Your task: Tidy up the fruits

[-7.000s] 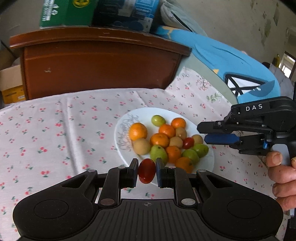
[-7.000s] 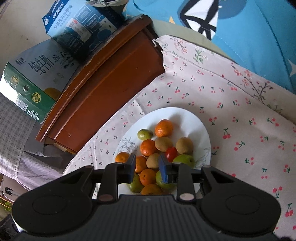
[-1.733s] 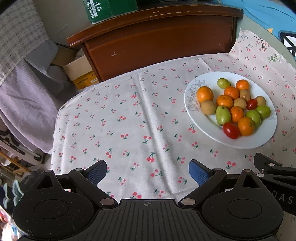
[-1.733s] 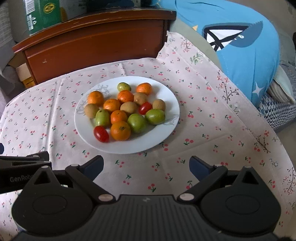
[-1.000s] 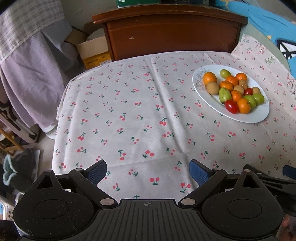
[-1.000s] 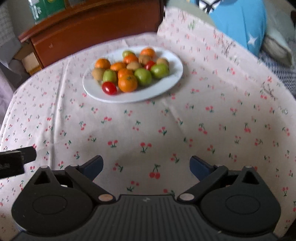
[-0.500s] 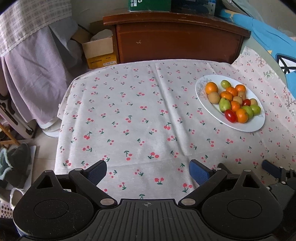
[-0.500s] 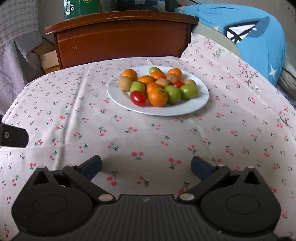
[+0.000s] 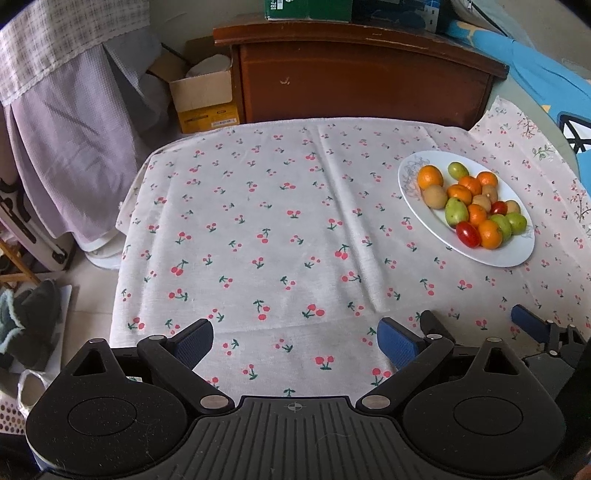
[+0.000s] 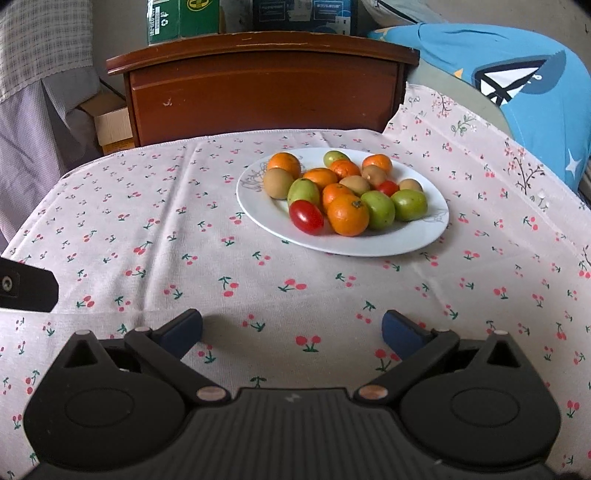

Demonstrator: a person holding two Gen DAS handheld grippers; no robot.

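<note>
- Your left gripper (image 9: 295, 338) sits at the bottom of the left wrist view with its blue-padded fingers (image 9: 195, 336) spread wide and nothing between them.
- Your right gripper (image 10: 291, 330) fills the bottom of the right wrist view, likewise released, its pads well apart over bare cloth.
- The right gripper also shows in the lower right corner of the left wrist view, just beside the left one.
- The white plate (image 10: 417, 236) lies in the upper middle of the right wrist view, well apart from both grippers; in the left wrist view the plate (image 9: 513, 254) sits at the right edge, above the middle.
- The fruit (image 10: 347, 192) is all heaped on the plate: oranges, green ones, brownish ones and two small red tomatoes.
- One red tomato (image 10: 306, 216) lies at the near left of the heap, touching an orange (image 10: 348, 215).
- The cherry-print tablecloth (image 9: 280, 229) covers the table.
- A brown wooden cabinet (image 10: 266, 88) stands behind it at the top of both views, with boxes (image 10: 184, 18) on it.
- A blue cushion (image 10: 517, 85) fills the upper right.
</note>
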